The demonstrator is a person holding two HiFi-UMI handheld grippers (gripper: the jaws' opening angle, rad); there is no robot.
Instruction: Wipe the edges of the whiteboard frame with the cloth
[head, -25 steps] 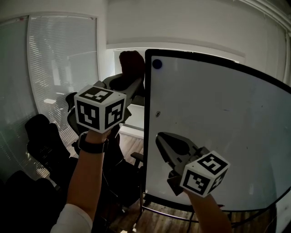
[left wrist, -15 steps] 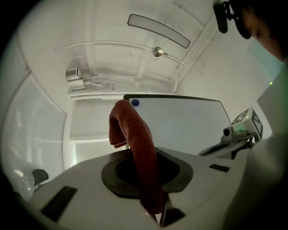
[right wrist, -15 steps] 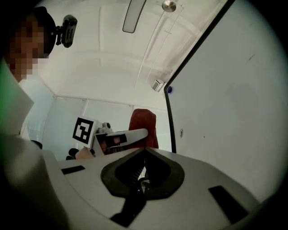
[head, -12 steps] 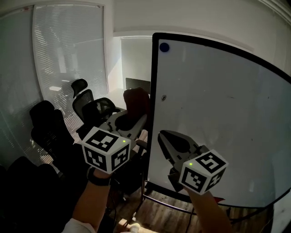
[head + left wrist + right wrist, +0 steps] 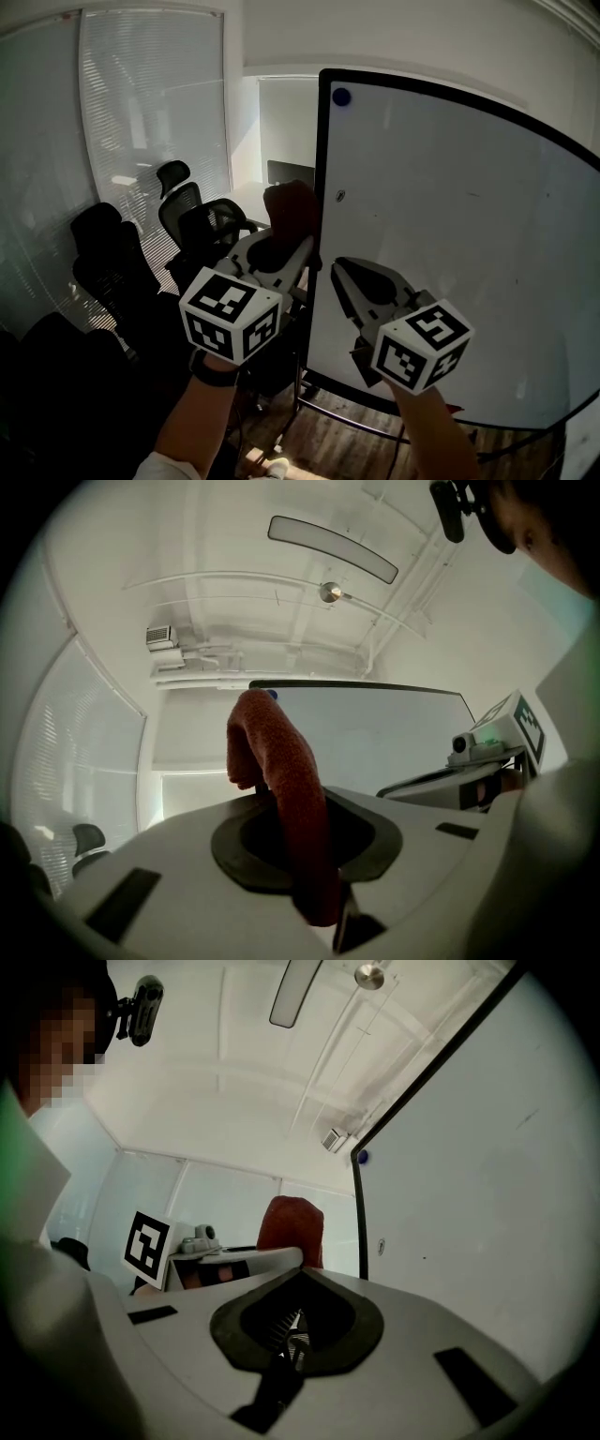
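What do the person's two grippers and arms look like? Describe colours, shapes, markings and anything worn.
The left gripper and the right gripper both have pale grey moulded bodies with a dark-rimmed opening around the fingers. Each carries a white cube printed with black square markers. The left arm wears a dark watch and a light sleeve. No cables show.

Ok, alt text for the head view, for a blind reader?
The left hand-held gripper holds a dark red cloth up near the black left frame edge of the whiteboard. The right hand-held gripper, shut and empty, hovers before the board. Black office chairs stand at left.
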